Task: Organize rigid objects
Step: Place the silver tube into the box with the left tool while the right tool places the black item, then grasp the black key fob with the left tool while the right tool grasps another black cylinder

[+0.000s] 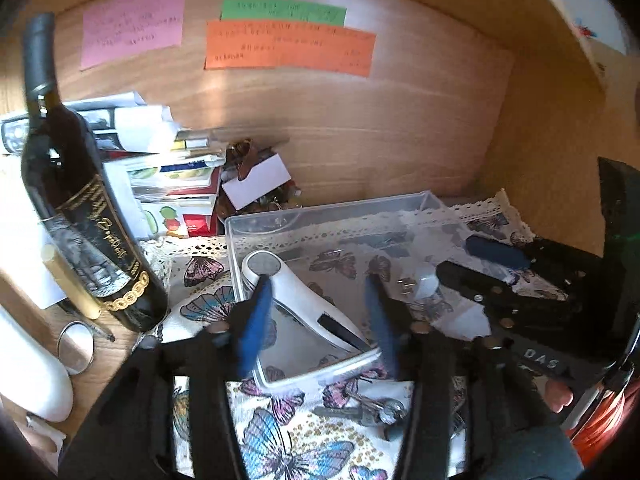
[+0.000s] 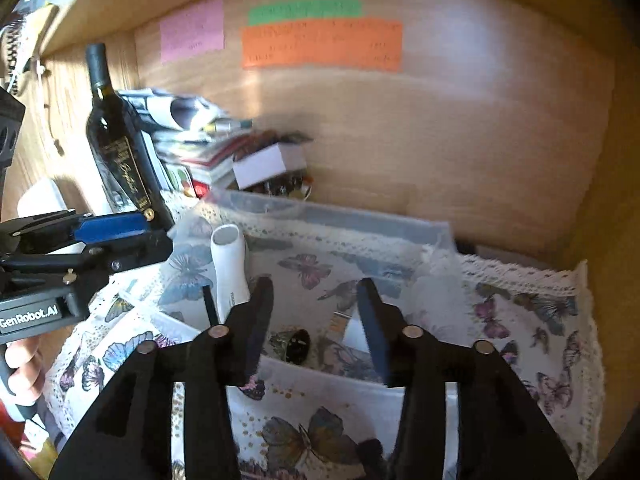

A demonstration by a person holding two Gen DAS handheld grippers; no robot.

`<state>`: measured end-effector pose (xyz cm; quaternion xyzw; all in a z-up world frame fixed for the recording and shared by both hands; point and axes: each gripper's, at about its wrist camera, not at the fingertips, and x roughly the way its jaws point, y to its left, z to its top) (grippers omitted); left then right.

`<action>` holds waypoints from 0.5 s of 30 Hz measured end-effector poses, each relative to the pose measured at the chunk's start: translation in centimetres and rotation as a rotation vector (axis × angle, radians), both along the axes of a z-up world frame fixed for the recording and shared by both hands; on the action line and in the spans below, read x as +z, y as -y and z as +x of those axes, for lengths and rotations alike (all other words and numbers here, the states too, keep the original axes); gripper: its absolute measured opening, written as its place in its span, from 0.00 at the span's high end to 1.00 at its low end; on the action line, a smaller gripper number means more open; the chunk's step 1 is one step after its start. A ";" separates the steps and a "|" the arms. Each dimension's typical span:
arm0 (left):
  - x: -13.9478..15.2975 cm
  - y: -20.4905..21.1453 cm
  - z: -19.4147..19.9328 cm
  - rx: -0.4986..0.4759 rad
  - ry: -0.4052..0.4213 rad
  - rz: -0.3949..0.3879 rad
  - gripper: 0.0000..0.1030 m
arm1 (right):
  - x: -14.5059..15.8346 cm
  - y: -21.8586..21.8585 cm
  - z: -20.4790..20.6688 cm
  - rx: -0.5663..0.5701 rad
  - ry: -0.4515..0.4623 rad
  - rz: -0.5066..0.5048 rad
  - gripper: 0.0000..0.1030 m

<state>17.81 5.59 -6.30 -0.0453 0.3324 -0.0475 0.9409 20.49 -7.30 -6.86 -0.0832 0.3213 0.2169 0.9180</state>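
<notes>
A clear plastic bin [image 1: 332, 210] stands on a butterfly-print cloth [image 1: 288, 436] in a wooden alcove. A white handheld device [image 1: 296, 300] with a round grey end lies inside it. My left gripper [image 1: 318, 280] hangs open just above the device, holding nothing. Small metal bits [image 1: 406, 284] and a translucent cap [image 1: 426, 280] also lie in the bin. In the right wrist view my right gripper [image 2: 316, 284] is open over the bin's near wall [image 2: 332, 384], above a small dark bell-like object [image 2: 294, 344] and a small card [image 2: 340, 326]. The white device [image 2: 230, 264] is to its left.
A dark wine bottle [image 1: 80, 196] stands at the left beside a stack of papers and boxes [image 1: 160, 160]. Keys [image 1: 368, 412] lie on the cloth in front of the bin. Coloured notes [image 1: 288, 46] are stuck on the back wall. A pen [image 1: 72, 284] and a small mirror [image 1: 74, 344] lie at far left.
</notes>
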 end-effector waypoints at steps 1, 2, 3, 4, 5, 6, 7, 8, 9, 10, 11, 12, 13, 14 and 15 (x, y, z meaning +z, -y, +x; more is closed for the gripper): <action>0.1 0.1 -0.4 0.001 0.005 0.002 0.38 | 0.4 0.2 -0.5 -0.003 0.016 -0.003 0.51; 0.1 0.2 -0.9 0.005 0.010 0.008 0.35 | 0.6 0.5 -1.1 -0.007 0.031 -0.004 0.49; 0.1 0.3 -1.4 0.009 0.011 0.014 0.31 | 0.8 0.7 -1.6 -0.009 0.042 -0.005 0.46; 0.1 0.5 -1.7 0.011 0.010 0.020 0.27 | 0.9 1.0 -2.1 -0.013 0.052 -0.008 0.45; -0.1 0.7 -2.1 0.008 0.007 0.024 0.25 | 1.0 1.3 -2.6 -0.017 0.060 -0.011 0.45; -0.4 1.0 -2.4 0.004 0.000 0.026 0.22 | 1.0 1.5 -3.0 -0.022 0.066 -0.016 0.44; -0.8 1.2 -2.8 -0.003 -0.010 0.028 0.20 | 0.9 1.8 -3.5 -0.028 0.068 -0.021 0.43; -1.2 1.5 -2.9 -0.006 -0.018 0.032 0.20 | 0.7 2.1 -3.7 -0.033 0.069 -0.024 0.42; -1.6 1.7 -3.2 -0.010 -0.025 0.039 0.20 | 0.5 2.3 -4.0 -0.038 0.067 -0.027 0.41; -2.0 2.0 -3.4 -0.018 -0.035 0.047 0.20 | 0.2 2.6 -4.3 -0.042 0.064 -0.032 0.41; -2.6 2.3 -3.7 -0.027 -0.050 0.054 0.19 | -0.1 2.9 -4.6 -0.048 0.061 -0.039 0.41; -3.1 2.6 -3.9 -0.032 -0.064 0.058 0.19 | -0.3 3.3 -4.8 -0.057 0.057 -0.047 0.41; -3.7 2.9 -4.1 -0.039 -0.083 0.060 0.19 | -0.6 3.5 -5.0 -0.063 0.050 -0.051 0.41; -4.2 3.2 -4.2 -0.045 -0.097 0.061 0.19 | -1.1 3.9 -5.1 -0.068 0.037 -0.052 0.41; -4.8 3.5 -4.4 -0.052 -0.115 0.061 0.19 | -1.5 4.2 -5.3 -0.073 0.020 -0.061 0.41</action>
